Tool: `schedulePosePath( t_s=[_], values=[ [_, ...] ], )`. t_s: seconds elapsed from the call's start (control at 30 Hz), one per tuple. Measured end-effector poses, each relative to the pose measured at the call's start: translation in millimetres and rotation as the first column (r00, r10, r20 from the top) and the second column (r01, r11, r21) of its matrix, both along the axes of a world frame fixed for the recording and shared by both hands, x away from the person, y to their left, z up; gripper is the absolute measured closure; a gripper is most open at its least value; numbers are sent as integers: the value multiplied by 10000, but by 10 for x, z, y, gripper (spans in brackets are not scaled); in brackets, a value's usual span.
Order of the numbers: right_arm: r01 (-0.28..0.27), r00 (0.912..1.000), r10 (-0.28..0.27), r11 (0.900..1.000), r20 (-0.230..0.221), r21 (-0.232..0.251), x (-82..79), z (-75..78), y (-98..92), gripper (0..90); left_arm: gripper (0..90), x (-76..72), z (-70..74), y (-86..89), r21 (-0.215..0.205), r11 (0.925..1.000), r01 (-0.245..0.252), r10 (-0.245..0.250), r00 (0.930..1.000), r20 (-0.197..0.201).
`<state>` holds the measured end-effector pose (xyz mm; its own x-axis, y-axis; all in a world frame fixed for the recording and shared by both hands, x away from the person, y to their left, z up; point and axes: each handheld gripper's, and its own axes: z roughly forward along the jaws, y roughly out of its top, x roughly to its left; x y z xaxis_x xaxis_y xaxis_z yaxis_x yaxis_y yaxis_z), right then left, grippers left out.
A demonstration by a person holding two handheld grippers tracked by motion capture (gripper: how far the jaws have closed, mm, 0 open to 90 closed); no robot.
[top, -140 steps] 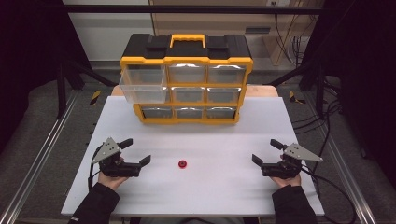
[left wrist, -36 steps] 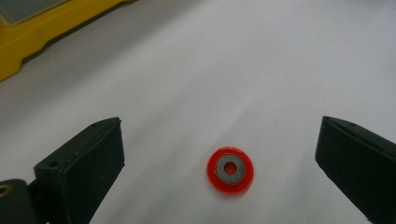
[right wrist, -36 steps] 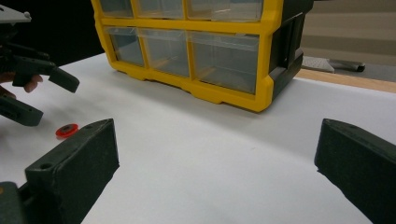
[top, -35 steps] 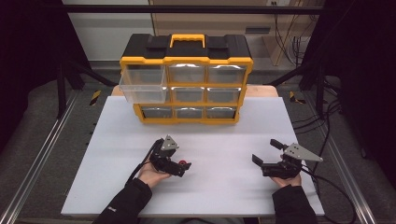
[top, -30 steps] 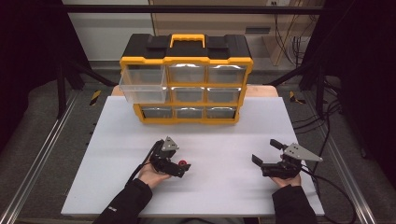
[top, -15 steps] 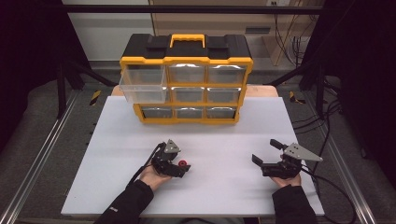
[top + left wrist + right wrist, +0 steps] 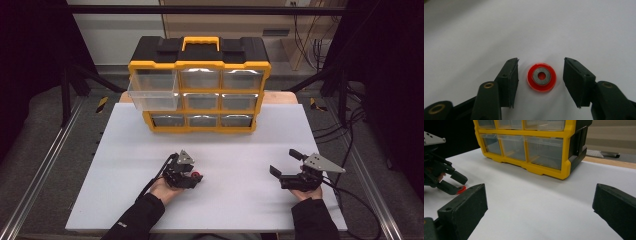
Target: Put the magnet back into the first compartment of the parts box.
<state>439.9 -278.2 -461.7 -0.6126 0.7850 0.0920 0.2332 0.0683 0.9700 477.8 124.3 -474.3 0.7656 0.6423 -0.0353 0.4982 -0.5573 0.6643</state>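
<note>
A small red ring with a grey metal centre (image 7: 541, 77) lies flat on the white table, also seen as a red ring (image 7: 198, 176) in the high view. My left gripper (image 7: 540, 75) is open around it, one jaw on each side, neither touching it. In the high view the left gripper (image 7: 192, 177) sits at the table's front left of centre. My right gripper (image 7: 282, 165) rests open and empty at the front right, jaws spread wide in its own view (image 7: 539, 202). The yellow and black drawer cabinet (image 7: 200, 85) stands at the back, its top-left clear drawer (image 7: 152, 92) pulled out.
The white table top (image 7: 225, 145) lies bare between the grippers and the cabinet. Cables trail from both grippers toward the front edge. Dark floor and metal rails (image 7: 45, 160) flank the table. In the right gripper view, the cabinet (image 7: 534, 147) stands close ahead.
My left gripper has moved from the front left across to the red ring and now has its open jaws lowered on either side of it. The right gripper has stayed still.
</note>
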Motion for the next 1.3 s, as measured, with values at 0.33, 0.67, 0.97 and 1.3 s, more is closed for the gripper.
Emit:
schedulePosePath(
  t_s=[0.33,0.67,0.97,1.3],
  values=[
    [0,10000,0,10000,-13,10,0,2,-2,3,560,-3,-6,-14,133,9999,-46,46,10000,-2],
    [1,10000,-1,10000,-14,11,1,2,-3,3,607,2,-6,-17,168,9998,-128,130,9999,-100],
    [-24,10000,24,10000,-14,14,2,2,-3,3,614,11,-2,-14,93,9998,-201,203,9996,-204],
    [-51,10000,51,10000,-42,12,3,1,-1,3,617,19,24,8,-30,9996,-270,270,9994,-221]
  ],
)
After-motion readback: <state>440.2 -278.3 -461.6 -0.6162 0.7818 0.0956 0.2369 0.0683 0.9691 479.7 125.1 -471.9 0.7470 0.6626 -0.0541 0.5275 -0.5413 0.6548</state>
